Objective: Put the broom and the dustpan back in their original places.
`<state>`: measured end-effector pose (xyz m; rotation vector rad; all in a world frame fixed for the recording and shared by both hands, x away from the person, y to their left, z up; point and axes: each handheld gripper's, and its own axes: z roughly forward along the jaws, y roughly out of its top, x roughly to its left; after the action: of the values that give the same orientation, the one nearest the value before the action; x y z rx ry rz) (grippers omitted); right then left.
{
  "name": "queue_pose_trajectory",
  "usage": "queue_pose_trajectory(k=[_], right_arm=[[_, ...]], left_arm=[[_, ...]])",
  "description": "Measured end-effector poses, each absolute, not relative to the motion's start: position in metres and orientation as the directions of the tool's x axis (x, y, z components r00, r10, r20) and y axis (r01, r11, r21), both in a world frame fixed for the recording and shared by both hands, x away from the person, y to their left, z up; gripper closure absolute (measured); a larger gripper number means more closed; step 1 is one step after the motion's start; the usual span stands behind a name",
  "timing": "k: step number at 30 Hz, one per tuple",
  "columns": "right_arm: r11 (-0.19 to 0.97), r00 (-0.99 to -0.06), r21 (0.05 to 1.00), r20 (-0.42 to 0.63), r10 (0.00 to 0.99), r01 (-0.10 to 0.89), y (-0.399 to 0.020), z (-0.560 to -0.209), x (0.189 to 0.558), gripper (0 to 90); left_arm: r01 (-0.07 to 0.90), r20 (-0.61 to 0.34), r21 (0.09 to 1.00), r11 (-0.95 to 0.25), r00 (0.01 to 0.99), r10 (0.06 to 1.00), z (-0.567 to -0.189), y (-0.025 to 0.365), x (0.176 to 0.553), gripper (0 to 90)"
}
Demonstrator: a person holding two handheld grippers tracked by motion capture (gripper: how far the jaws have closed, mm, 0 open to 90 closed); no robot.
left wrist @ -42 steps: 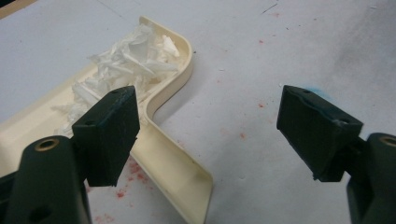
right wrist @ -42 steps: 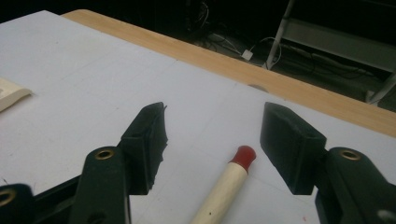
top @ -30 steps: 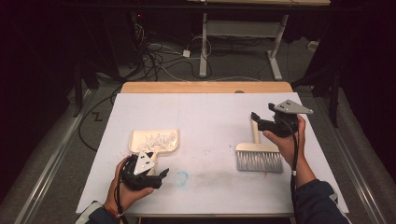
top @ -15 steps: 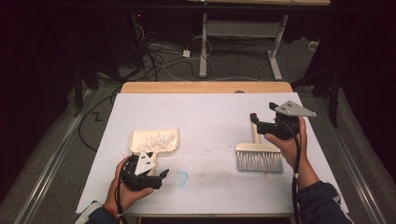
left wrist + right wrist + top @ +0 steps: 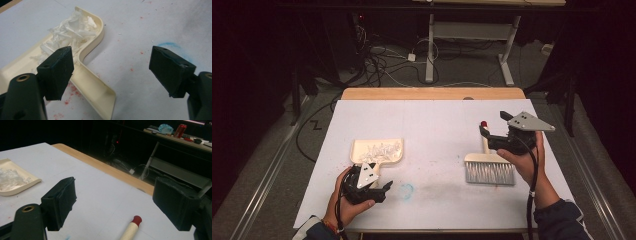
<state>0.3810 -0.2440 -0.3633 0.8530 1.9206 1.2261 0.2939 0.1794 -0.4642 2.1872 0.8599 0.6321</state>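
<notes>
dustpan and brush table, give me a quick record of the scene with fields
surface: white sheet over a wooden table
dustpan: cream dustpan at the left, lying flat
dustpan contents: white shreds piled inside
brush: hand brush at the right, bristles toward the person, red-tipped handle pointing away
left gripper: open, by the dustpan's handle, holding nothing
right gripper: open, above the brush handle, holding nothing
marks: blue smudge, red specks

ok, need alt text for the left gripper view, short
Two black jaws stand wide open over a white tabletop, the left gripper holding nothing. Between and behind them lies a cream plastic dustpan, its handle towards the camera and its pan heaped with white shredded paper scraps. Red specks and a blue smudge mark the tabletop.
</notes>
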Motion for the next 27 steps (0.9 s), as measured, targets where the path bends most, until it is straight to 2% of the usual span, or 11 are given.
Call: queue_pose_trajectory(k=[27], right_arm=[[0.392,-0.584,0.913,-0.256,0.770,0.116,-0.246,-0.358,0.346,19.6]], left_arm=[[0.387,0.193,0.737,-0.554,0.665,0.722,-0.465,0.177,0.293,19.4]])
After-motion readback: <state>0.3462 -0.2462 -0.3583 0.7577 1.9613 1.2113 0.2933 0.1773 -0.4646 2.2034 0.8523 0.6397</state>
